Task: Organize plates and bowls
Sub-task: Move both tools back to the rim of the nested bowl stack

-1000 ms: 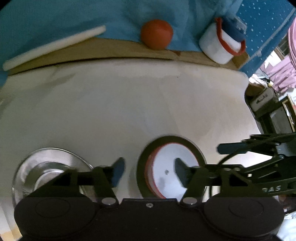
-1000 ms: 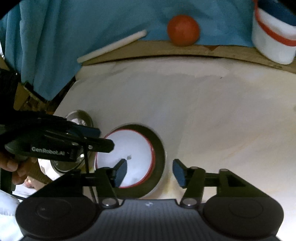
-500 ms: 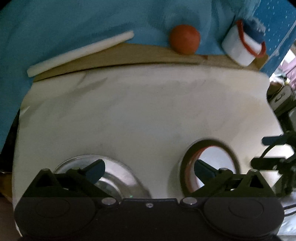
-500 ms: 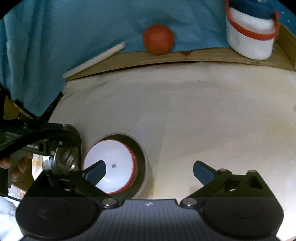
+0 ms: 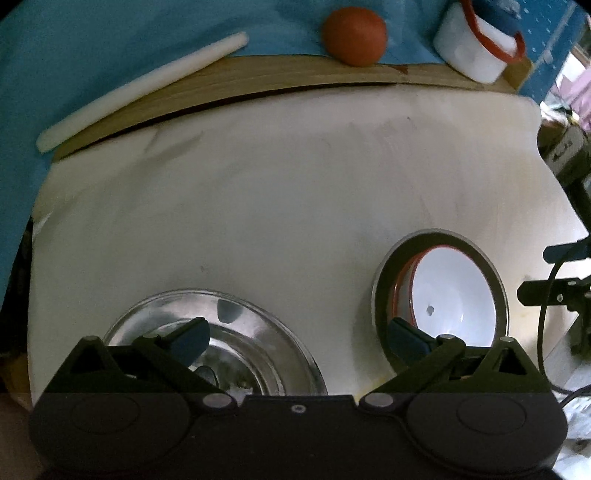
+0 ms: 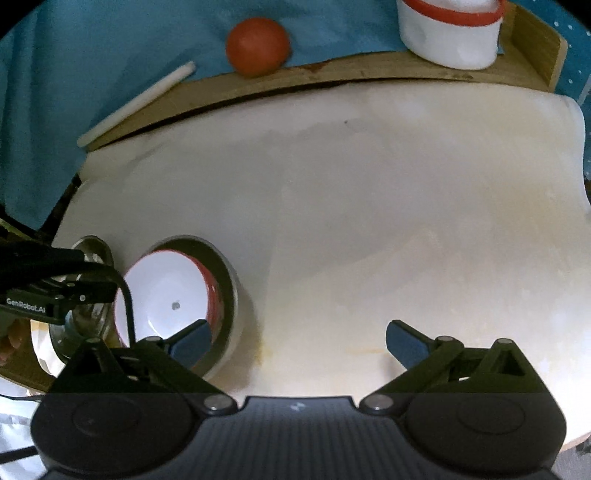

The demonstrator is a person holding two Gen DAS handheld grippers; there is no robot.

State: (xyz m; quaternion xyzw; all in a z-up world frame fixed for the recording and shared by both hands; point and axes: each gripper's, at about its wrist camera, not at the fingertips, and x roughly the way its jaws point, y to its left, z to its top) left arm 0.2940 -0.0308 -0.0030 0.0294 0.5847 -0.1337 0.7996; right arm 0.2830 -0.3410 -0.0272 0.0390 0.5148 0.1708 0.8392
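Observation:
A white bowl with a red rim sits nested inside a dark grey bowl on the white table; the pair also shows in the right wrist view, white bowl, grey bowl. A shiny steel plate lies to their left, near the table's front edge. My left gripper is open and empty, one finger over the steel plate, the other by the nested bowls. My right gripper is open and empty, its left finger in front of the bowls.
A wooden ledge runs along the back with a red ball, a white rod and a white tub with a red band. Blue cloth hangs behind. The table's right edge drops off to clutter.
Both grippers have opened wide and pulled back from the nested bowls. The left gripper shifted left, so the steel plate now lies under its left finger.

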